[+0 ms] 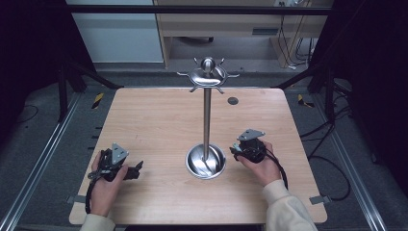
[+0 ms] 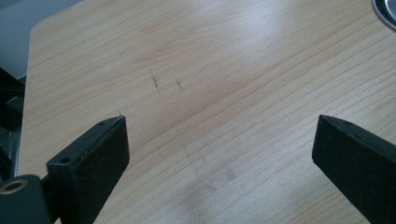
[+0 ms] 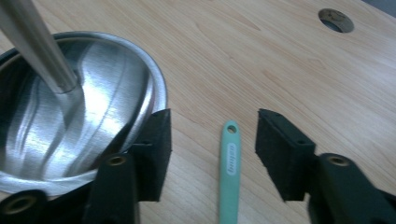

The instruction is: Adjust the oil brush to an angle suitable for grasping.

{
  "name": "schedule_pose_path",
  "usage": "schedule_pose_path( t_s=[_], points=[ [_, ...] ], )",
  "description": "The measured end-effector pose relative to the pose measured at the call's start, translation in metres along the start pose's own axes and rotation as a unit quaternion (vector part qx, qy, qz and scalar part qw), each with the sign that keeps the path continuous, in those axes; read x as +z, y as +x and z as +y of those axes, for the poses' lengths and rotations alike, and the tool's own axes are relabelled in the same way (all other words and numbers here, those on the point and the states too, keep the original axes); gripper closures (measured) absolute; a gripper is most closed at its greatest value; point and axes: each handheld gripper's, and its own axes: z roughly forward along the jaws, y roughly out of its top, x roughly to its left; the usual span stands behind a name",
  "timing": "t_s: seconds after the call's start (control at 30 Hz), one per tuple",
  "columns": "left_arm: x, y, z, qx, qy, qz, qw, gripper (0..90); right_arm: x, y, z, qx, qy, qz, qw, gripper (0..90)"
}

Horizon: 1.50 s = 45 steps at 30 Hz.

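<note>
Mint-green utensil handle (image 3: 229,175) flat on wooden table (image 1: 154,125), hanging hole toward 12 o'clock in the right gripper view, lying between the spread jaws of right gripper (image 3: 212,140) with neither jaw touching it; working end of the utensil out of frame, type cannot be told. Steel rack stand (image 1: 207,113) upright at table centre, dished round base (image 3: 79,135) just beside the right gripper at 9 o'clock, hooked crown (image 1: 207,75) at 12 o'clock of the pole. Round cable hole (image 1: 233,100) near the far edge. Left gripper (image 2: 219,140) at 9 o'clock of the base, well apart, jaws wide over bare wood. Each gripper held in a hand.
</note>
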Motion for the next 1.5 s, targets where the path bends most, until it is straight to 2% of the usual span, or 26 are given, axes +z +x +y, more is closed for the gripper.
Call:
schedule_pose_path(
  t_s=[0.03, 0.07, 0.1, 0.17, 0.2, 0.3, 0.33, 0.37, 0.73, 0.9, 0.93, 1.0, 1.03, 1.1, 1.17, 1.27, 1.33, 1.37, 1.4, 1.5],
  points=[
    [0.001, -0.001, 0.0, 0.003, 0.003, -0.001, 1.0, 3.6, 0.001, 0.001, 0.001, -0.003, 0.002, 0.002, 1.0, 55.9],
    [0.001, -0.001, 0.0, 0.003, 0.003, -0.001, 1.0, 3.6, 0.001, 0.001, 0.001, -0.003, 0.002, 0.002, 1.0, 55.9],
    [0.002, -0.001, 0.0, 0.005, 0.005, -0.001, 1.0, 3.6, 0.003, 0.002, 0.002, -0.006, 0.004, 0.003, 1.0, 59.6],
    [0.005, 0.0, 0.0, 0.006, 0.011, -0.003, 0.9999, 3.8, 0.008, 0.004, 0.002, -0.011, 0.016, 0.005, 0.9998, 72.5],
    [0.006, 0.0, 0.0, 0.006, 0.012, -0.003, 0.9999, 3.9, 0.013, 0.005, 0.001, -0.015, 0.028, 0.002, 0.9995, 78.6],
    [0.006, -0.001, 0.0, 0.009, 0.013, -0.004, 0.9999, 3.9, 0.025, 0.005, -0.002, -0.025, 0.06, -0.013, 0.9978, 86.4],
    [0.006, -0.002, 0.0, 0.01, 0.013, -0.004, 0.9999, 3.9, 0.027, 0.003, -0.003, -0.02, 0.075, -0.018, 0.9968, 88.6],
    [0.005, -0.002, 0.001, 0.01, 0.011, -0.003, 0.9999, 3.9, 0.028, 0.002, -0.004, -0.017, 0.078, -0.018, 0.9966, 89.8],
    [0.007, -0.005, 0.001, 0.013, 0.013, -0.007, 0.9998, 4.0, 0.033, -0.003, -0.007, -0.002, 0.094, -0.004, 0.9956, 90.0],
    [0.007, -0.006, 0.001, 0.015, 0.015, -0.007, 0.9997, 4.0, 0.033, -0.004, -0.007, -0.006, 0.101, -0.016, 0.9948, 90.0],
    [0.007, -0.007, 0.001, 0.015, 0.015, -0.008, 0.9998, 4.0, 0.033, -0.005, -0.007, -0.009, 0.105, -0.027, 0.994, 90.0],
    [0.008, -0.008, 0.0, 0.019, 0.019, -0.01, 0.9996, 4.0, 0.033, -0.007, -0.008, 0.001, 0.107, -0.035, 0.9936, 90.0],
    [0.009, -0.009, 0.001, 0.023, 0.019, -0.009, 0.9995, 4.1, 0.032, -0.013, -0.009, 0.007, 0.116, -0.054, 0.9918, 90.0],
    [0.008, -0.01, 0.002, 0.022, 0.016, -0.01, 0.9996, 4.1, 0.03, -0.019, -0.011, 0.024, 0.118, -0.061, 0.9908, 90.0],
    [0.008, -0.011, 0.002, 0.024, 0.018, -0.01, 0.9995, 4.1, 0.03, -0.022, -0.012, 0.03, 0.118, -0.062, 0.9906, 90.0],
    [0.008, -0.011, 0.002, 0.025, 0.021, -0.01, 0.9994, 4.1, 0.026, -0.028, -0.011, 0.046, 0.113, -0.053, 0.9911, 90.0],
    [0.008, -0.011, 0.003, 0.025, 0.022, -0.009, 0.9994, 4.1, 0.014, -0.032, -0.005, 0.074, 0.089, -0.04, 0.9925, 88.6],
    [0.008, -0.011, 0.003, 0.025, 0.022, -0.009, 0.9994, 4.1, 0.014, -0.032, -0.005, 0.074, 0.089, -0.04, 0.9925, 88.6],
    [0.008, -0.011, 0.003, 0.024, 0.023, -0.008, 0.9994, 4.1, 0.005, -0.033, -0.001, 0.079, 0.084, -0.037, 0.9926, 88.2],
    [0.007, -0.01, 0.004, 0.024, 0.022, -0.009, 0.9994, 4.1, -0.004, -0.034, 0.001, 0.085, 0.09, -0.028, 0.9919, 87.6]
  ],
)
